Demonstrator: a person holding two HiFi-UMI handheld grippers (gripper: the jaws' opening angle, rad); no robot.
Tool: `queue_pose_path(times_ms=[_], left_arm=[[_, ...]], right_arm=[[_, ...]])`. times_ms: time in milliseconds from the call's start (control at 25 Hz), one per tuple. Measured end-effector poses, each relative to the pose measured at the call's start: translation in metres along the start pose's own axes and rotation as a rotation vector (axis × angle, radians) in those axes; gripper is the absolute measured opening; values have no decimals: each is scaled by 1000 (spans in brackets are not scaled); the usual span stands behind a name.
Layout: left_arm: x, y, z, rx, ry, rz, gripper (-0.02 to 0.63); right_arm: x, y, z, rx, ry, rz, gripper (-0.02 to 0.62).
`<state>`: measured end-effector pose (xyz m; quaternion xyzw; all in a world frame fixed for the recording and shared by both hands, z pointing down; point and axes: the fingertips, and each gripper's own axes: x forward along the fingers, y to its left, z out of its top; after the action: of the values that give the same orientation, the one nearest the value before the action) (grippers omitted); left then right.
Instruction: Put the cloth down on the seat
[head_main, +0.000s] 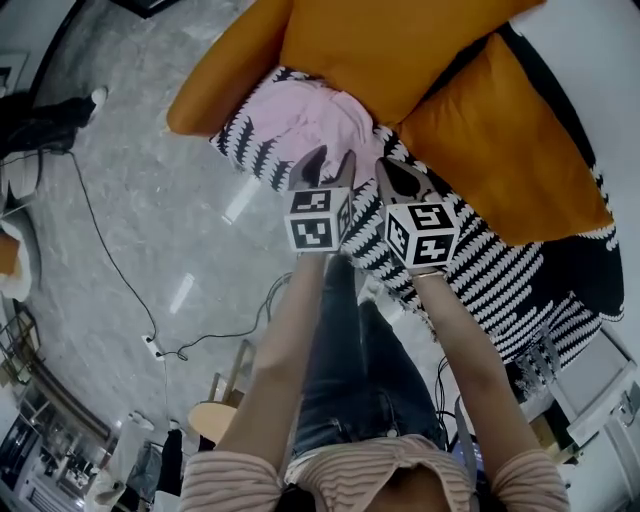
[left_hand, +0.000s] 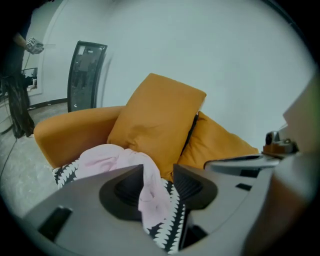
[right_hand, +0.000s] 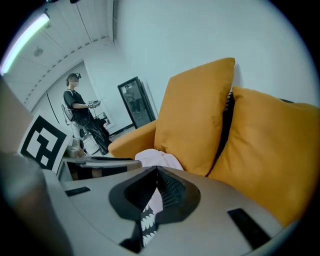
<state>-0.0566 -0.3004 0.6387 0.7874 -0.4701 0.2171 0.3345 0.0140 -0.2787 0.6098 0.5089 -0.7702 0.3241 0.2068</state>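
Two claws hung low over the seat (head_main: 480, 270): my left claw (head_main: 328, 165) stood released, jaws apart, and my right claw (head_main: 395, 175) was clenched tip to tip on nothing. The pink cloth (head_main: 315, 115) already lay bunched on the seat, against the foot of the cushion (head_main: 370, 50). In the left gripper view one fold of it rose between my left jaws. It leaned on one pad while the patterned seat showed past the other, so I judged it loose, not pinched. The step in hand, as I read it, was leaving the cloth cleanly. That called for holding the left jaws wide and drawing back along their own line, not sideways, since a pad could snag the soft fold and drag the heap toward the seat's edge. The right claw, just beside, needed only to lift clear without brushing it.
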Motion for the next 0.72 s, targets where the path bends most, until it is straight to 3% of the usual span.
queue_pose_path(times_ms=[280,720], left_arm=[[-36,-21,19,24,-68,-16,98],[-80,-31,44,52,-150,-28,14]], right_arm=[[-33,12,2,-6,-26,9,9],[-68,31,26,-15,-111,46,9]])
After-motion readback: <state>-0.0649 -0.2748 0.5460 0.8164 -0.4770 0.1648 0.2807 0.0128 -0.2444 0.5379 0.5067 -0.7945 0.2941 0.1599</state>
